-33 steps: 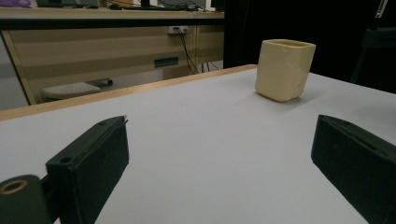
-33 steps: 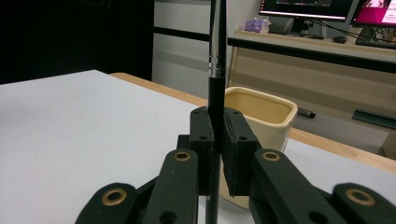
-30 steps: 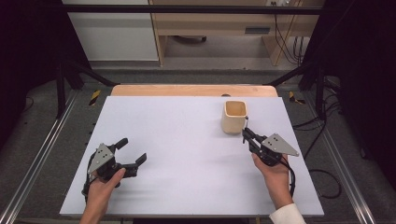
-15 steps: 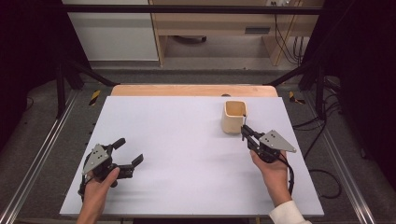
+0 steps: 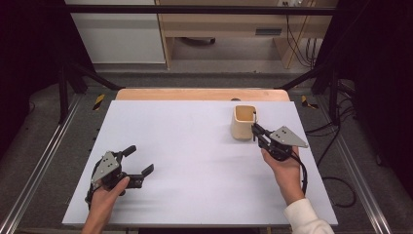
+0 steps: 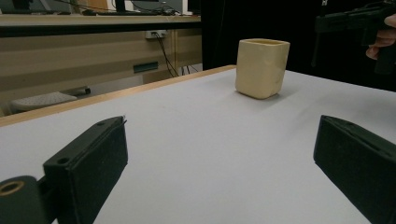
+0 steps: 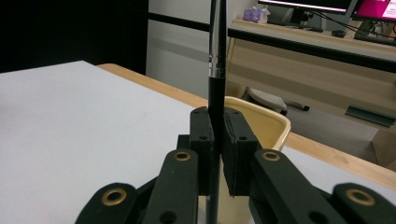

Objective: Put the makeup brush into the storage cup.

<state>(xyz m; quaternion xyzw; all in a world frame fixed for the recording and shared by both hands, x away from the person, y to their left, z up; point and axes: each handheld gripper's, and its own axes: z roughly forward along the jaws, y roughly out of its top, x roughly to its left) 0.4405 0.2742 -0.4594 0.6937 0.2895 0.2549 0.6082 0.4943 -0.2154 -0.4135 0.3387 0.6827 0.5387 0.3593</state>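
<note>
A cream square cup (image 5: 243, 122) stands upright on the white table (image 5: 195, 146), toward its far right; the left gripper view shows the cup (image 6: 260, 67) ahead. My right gripper (image 5: 255, 131) sits just right of the cup, shut on a black pen (image 7: 216, 93) that stands upright between its pads, in front of the cup's rim (image 7: 261, 122). The pen (image 5: 253, 124) rises beside the cup's right wall. My left gripper (image 5: 139, 161) rests near the table's front left, open, with nothing between its fingers (image 6: 88, 163).
A wooden strip (image 5: 202, 94) edges the table's far side. Beyond it stand a desk and a white cabinet (image 5: 117, 34). Metal rails (image 5: 39, 161) run along both sides, and cables (image 5: 336, 185) lie on the floor at right.
My right gripper has moved a little toward the cup with the pen in it. My left gripper has drifted slightly toward the front left.
</note>
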